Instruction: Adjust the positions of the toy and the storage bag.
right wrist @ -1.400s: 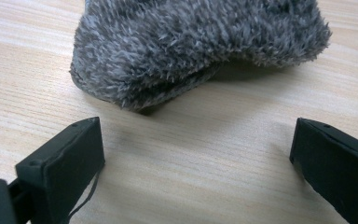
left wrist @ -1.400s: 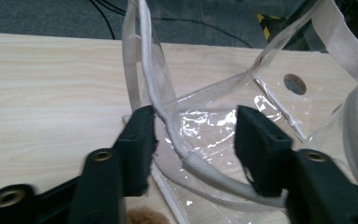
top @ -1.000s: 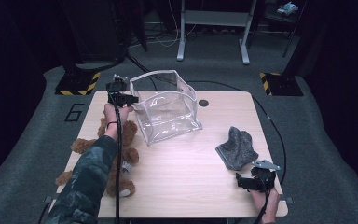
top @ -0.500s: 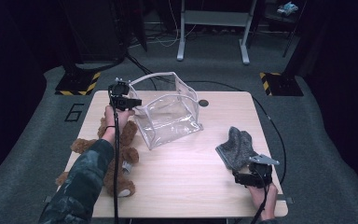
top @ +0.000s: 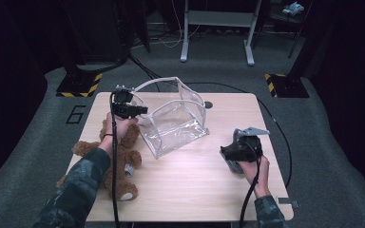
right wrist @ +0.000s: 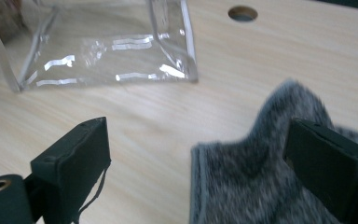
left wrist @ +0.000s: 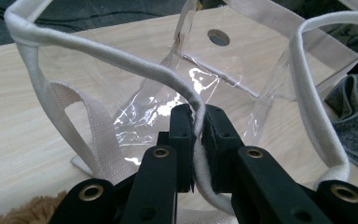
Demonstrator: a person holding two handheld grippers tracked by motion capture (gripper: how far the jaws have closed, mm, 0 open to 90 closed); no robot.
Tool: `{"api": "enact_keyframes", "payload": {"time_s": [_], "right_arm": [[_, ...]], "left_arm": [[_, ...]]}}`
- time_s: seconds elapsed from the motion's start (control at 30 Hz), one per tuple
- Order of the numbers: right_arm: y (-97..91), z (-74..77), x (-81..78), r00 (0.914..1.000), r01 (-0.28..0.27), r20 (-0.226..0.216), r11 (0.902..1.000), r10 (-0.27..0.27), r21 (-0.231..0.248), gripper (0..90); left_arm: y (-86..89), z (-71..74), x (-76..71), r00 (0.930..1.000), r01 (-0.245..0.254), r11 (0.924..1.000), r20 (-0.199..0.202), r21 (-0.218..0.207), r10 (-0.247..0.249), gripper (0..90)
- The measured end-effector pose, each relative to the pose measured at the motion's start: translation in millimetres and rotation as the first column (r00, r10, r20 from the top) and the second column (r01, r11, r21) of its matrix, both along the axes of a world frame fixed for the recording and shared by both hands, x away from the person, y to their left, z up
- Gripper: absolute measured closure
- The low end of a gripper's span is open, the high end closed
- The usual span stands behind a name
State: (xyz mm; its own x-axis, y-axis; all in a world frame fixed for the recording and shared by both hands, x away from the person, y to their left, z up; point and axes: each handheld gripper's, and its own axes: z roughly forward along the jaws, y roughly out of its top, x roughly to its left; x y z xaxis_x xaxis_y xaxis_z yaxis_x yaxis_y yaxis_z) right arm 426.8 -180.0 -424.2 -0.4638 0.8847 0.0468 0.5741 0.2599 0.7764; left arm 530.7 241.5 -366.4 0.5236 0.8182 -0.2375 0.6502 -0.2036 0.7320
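Moved: right gripper [top: 230, 153] has advanced over the grey cloth [right wrist: 270, 186].
Right fingers: wide apart, cloth between them, ungrasped.
Left gripper [left wrist: 196, 135]: fingers pinch clear bag's [top: 173, 121] white rim [left wrist: 121, 60].
High view: teddy bear [top: 119, 156] beside left hand.

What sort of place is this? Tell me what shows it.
Probably a lab or studio set up for recording handling demos: a lone wooden table on grey carpet, hazard-striped stand bases around it, a number 6 marked on the floor, dark surroundings.
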Motion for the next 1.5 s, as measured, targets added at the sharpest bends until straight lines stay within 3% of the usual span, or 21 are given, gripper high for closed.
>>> {"api": "enact_keyframes", "payload": {"time_s": [0.17,0.23,0.3,0.33,0.43,0.6,0.67,0.7,0.8,0.9,1.03,1.07,1.1,1.23,1.37,1.5], "right_arm": [[17.9,20.7,21.3,0.9992,-0.04,-0.004,0.9992,0.04,0.009,7.0],[25.6,28.9,29.8,0.9988,-0.047,-0.008,0.9988,0.047,0.014,7.7],[32.2,35.5,40.1,0.998,-0.062,-0.005,0.9978,0.063,0.022,8.7],[35.0,38.5,45.6,0.9974,-0.072,-0.004,0.9974,0.072,0.006,8.7],[43.9,49.2,58.8,0.9972,-0.075,0.002,0.9972,0.075,0.005,11.0],[52.7,68.9,78.0,0.9974,-0.07,0.02,0.9963,0.069,0.051,15.9],[56.1,74.7,87.0,0.998,-0.062,0.019,0.9965,0.061,0.055,20.4],[57.5,76.9,90.9,0.9981,-0.057,0.028,0.9959,0.055,0.07,23.6],[65.2,82.0,104.5,0.999,-0.044,0.014,0.9936,0.042,0.104,35.9],[76.4,82.3,117.6,0.9996,-0.028,-0.002,0.9958,0.028,0.088,46.6],[90.3,75.4,128.5,0.9988,0.0,-0.049,0.9979,0.003,0.064,75.3],[90.3,75.4,128.5,0.9988,0.0,-0.049,0.9979,0.003,0.064,75.3],[93.2,72.9,128.3,0.9984,-0.011,-0.055,0.9979,0.014,0.064,84.1],[91.5,74.4,120.1,0.9993,0.008,-0.036,0.9999,-0.007,0.012,88.1],[78.2,75.7,108.3,0.9988,0.011,-0.047,0.9998,-0.011,0.014,88.2],[66.3,74.2,90.0,0.9991,-0.009,-0.041,0.9997,0.01,0.022,88.1]], "left_arm": [[-2.4,2.3,-6.7,0.9999,0.013,0.9998,-0.005,0.017,-0.013,81.0],[0.3,2.5,-7.2,0.9999,-0.007,0.9996,-0.01,0.028,0.007,75.0],[5.1,4.3,-6.8,0.9992,-0.04,0.9982,-0.006,0.044,0.04,62.8],[7.9,5.0,-7.5,0.9978,-0.066,0.9976,0.001,0.021,0.066,56.3],[16.4,8.9,-7.7,0.9935,-0.114,0.9933,0.004,0.017,0.114,46.5],[22.0,10.0,-3.7,0.984,-0.174,0.9847,-0.038,0.013,0.174,42.3],[22.4,8.3,-0.9,0.9849,-0.16,0.987,-0.063,0.011,0.161,43.8],[22.6,8.0,0.0,0.9863,-0.147,0.9885,-0.07,0.035,0.149,44.7],[18.2,5.4,2.0,0.9847,-0.146,0.9879,-0.089,0.052,0.15,51.5],[15.1,3.9,3.3,0.9855,-0.132,0.9888,-0.098,0.069,0.139,59.3],[11.0,4.6,2.9,0.9865,-0.122,0.9889,-0.099,0.085,0.13,70.2],[11.0,4.6,2.9,0.9865,-0.122,0.9889,-0.099,0.085,0.13,73.8],[10.9,5.1,3.4,0.9879,-0.111,0.9897,-0.098,0.09,0.12,73.8],[7.0,5.6,5.5,0.9884,-0.11,0.9886,-0.094,0.104,0.119,78.7],[3.0,5.3,10.2,0.9886,-0.104,0.9877,-0.097,0.117,0.116,81.0],[-1.9,4.6,14.9,0.9892,-0.106,0.9818,-0.085,0.158,0.12,83.2]]}}
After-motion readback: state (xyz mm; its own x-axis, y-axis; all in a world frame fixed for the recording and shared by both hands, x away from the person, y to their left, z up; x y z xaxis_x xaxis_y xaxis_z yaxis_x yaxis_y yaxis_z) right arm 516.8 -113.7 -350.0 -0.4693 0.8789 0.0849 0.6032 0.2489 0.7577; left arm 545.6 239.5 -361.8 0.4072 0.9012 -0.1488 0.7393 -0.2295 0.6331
